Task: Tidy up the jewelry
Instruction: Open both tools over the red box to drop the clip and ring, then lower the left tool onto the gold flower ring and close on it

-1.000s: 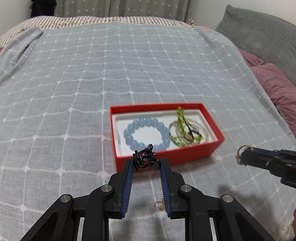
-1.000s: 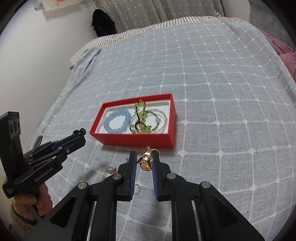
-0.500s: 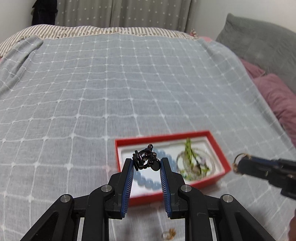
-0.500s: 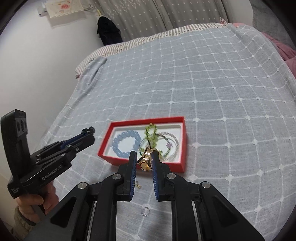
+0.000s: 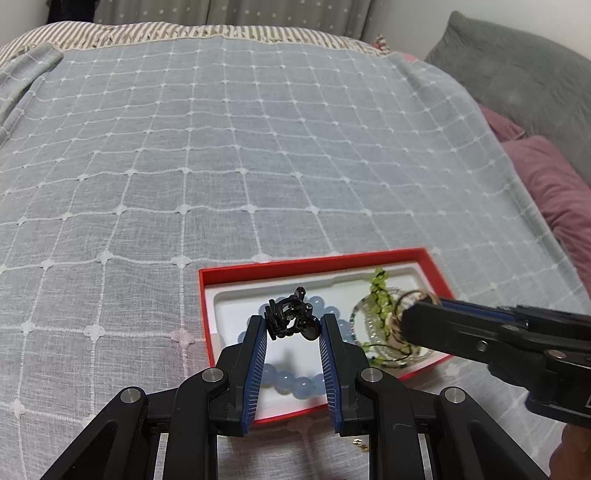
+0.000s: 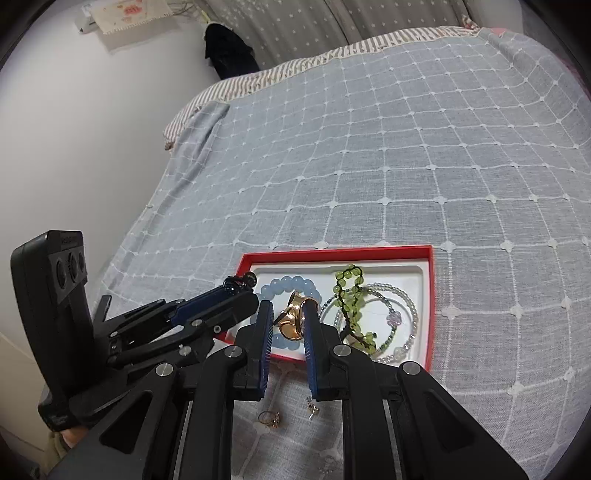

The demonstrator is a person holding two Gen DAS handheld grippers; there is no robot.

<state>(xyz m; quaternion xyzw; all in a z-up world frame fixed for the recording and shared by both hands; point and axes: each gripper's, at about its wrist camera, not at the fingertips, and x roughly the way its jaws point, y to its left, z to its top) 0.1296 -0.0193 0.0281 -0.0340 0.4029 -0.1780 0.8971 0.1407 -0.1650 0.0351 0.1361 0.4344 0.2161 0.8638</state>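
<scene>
Left gripper (image 5: pixel 291 326) is clamping black ornament (image 5: pixel 290 317), right gripper (image 6: pixel 288 321) is clamping gold ring (image 6: pixel 293 319); both are hovering directly above red box (image 5: pixel 314 263), near edge.

The bed (image 5: pixel 229 155) is spread with a grey-blue cover (image 6: pixel 424 177) stitched in a white grid, a striped sheet (image 5: pixel 166 31) showing at its far edge and a mauve pillow (image 5: pixel 554 192) and a grey pillow (image 5: pixel 517 74) lying along one side. An open red box (image 6: pixel 428 295) rests flat on the cover. Just beside the box's near wall, small gold pieces lie loose on the cloth: a ring (image 6: pixel 267 419) and a tiny earring (image 6: pixel 313 408).
</scene>
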